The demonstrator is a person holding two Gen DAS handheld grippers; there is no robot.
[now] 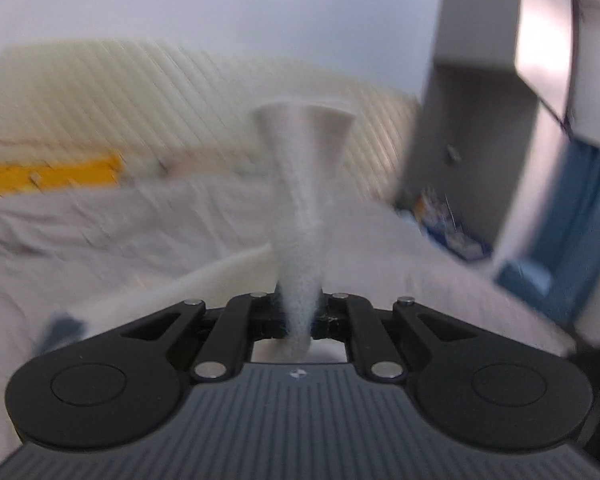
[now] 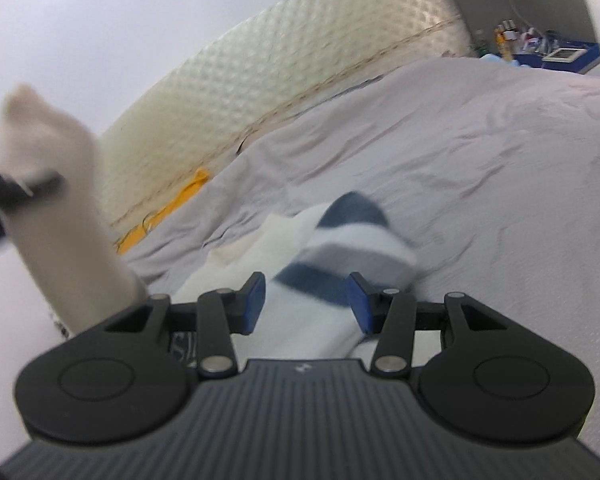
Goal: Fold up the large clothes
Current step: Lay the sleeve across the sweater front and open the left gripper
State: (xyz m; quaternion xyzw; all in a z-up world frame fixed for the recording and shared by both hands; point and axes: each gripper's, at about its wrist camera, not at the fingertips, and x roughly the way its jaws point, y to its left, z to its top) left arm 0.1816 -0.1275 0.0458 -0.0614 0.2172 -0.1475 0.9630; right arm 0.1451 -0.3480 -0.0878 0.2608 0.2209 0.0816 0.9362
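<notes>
left tongs [image 1: 298, 312] pinch a white sleeve [image 1: 300, 200] of the striped garment [image 2: 340, 248] above the bed [image 2: 480, 152], likely to spread it; right tongs [image 2: 306, 300] half-open around the fabric, grip unclear

A: Both views are bright and evenly lit, soft and cool, with no hard shadows on the bed sheet [image 2: 480, 168].

B: The left wrist view is badly motion-smeared: the headboard [image 1: 140, 92] streaks diagonally, and the grey cabinet [image 1: 480, 80] at two o'clock blurs, with pale glare on its side.

A: The right wrist view is sharper; only the striped garment [image 2: 340, 248] and the white cloth [image 2: 60, 184] at nine o'clock blur.

B: Fisheye bending curves the edges, with dark corners.
</notes>
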